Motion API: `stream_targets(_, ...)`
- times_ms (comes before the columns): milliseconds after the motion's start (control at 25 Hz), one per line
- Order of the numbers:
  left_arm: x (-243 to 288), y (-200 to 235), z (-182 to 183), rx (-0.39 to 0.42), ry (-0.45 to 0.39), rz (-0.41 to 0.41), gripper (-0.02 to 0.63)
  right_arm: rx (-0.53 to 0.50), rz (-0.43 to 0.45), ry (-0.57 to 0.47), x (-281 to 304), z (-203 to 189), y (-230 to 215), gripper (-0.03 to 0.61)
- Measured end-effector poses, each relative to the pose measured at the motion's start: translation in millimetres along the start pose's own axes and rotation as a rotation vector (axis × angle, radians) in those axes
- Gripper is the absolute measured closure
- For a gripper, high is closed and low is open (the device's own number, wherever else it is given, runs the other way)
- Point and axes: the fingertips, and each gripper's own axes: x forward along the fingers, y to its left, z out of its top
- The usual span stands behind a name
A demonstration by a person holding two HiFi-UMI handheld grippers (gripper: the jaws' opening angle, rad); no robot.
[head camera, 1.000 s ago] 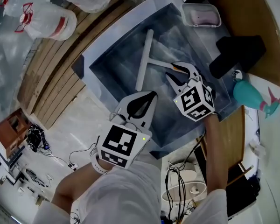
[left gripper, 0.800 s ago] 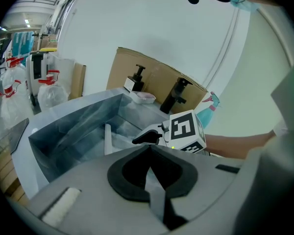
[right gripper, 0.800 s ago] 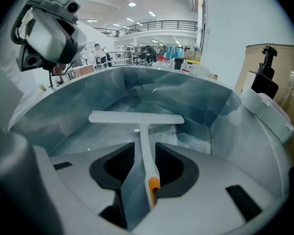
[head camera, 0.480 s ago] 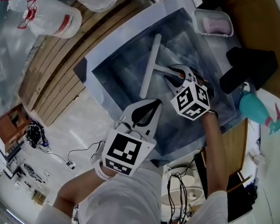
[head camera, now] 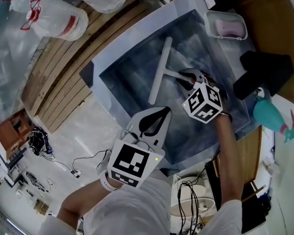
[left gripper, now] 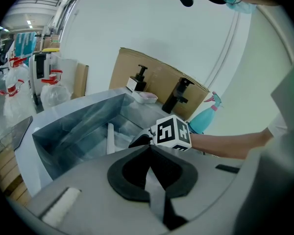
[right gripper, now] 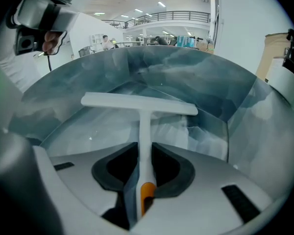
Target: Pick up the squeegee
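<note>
- Lower left in the head view, the pale floor carries loose black cables. Beside it, wooden planks run diagonally towards the upper left.
- The left claw hangs over the near edge of the sink at lower middle. Its jaws are closed tip to tip with nothing between them.
- The worktop is taken up by a deep, rectangular grey steel sink with dull, streaky walls, set cornerwise across the middle of the frame.
- On the sink's far rim, at upper right, sits a clear plastic tray holding a pink sponge.
- To the right stand a black pump dispenser and a teal spray bottle with a pink trigger.
- A brown cardboard sheet stands behind the sink. Clear plastic bags with red print are heaped at upper left.
- The right gripper view shows a bright hall with ceiling lights and a railed balcony beyond the sink wall.
- The white plastic T-shaped squeegee lies inside the sink. Its slim handle has an orange end, and its long straight blade lies crosswise farther off.
- The right claw has just been closing. Its black pads now sit against both sides of the squeegee's handle.
</note>
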Motion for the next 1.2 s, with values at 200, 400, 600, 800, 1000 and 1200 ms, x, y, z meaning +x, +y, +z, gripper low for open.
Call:
stream_targets(200, -3, -5, 2, 0.005, -0.009, -0.004, 0.615, 0.029, 0.019, -0.002, 0, 0, 1, 0.511)
stream_targets(400, -6, -6, 3, 0.011, -0.016, -0.002, 0.615, 0.015, 0.019, 0.018, -1, 0, 2, 0.514)
stream_targets(600, -12, -7, 4, 0.017, -0.020, -0.004, 0.615, 0.011, -0.001, 0.010, -6, 7, 6, 0.514)
stream_targets(800, -24, -11, 7, 0.036, -0.033, -0.014, 0.615, 0.032, -0.054, -0.015, -19, 19, 7, 0.514)
stream_targets(1000, -41, -16, 12, 0.057, -0.052, -0.023, 0.615, 0.042, -0.111, -0.040, -42, 37, 8, 0.515)
stream_targets(1200, -65, -25, 18, 0.085, -0.077, -0.037, 0.615, 0.055, -0.183, -0.080, -72, 64, 8, 0.515)
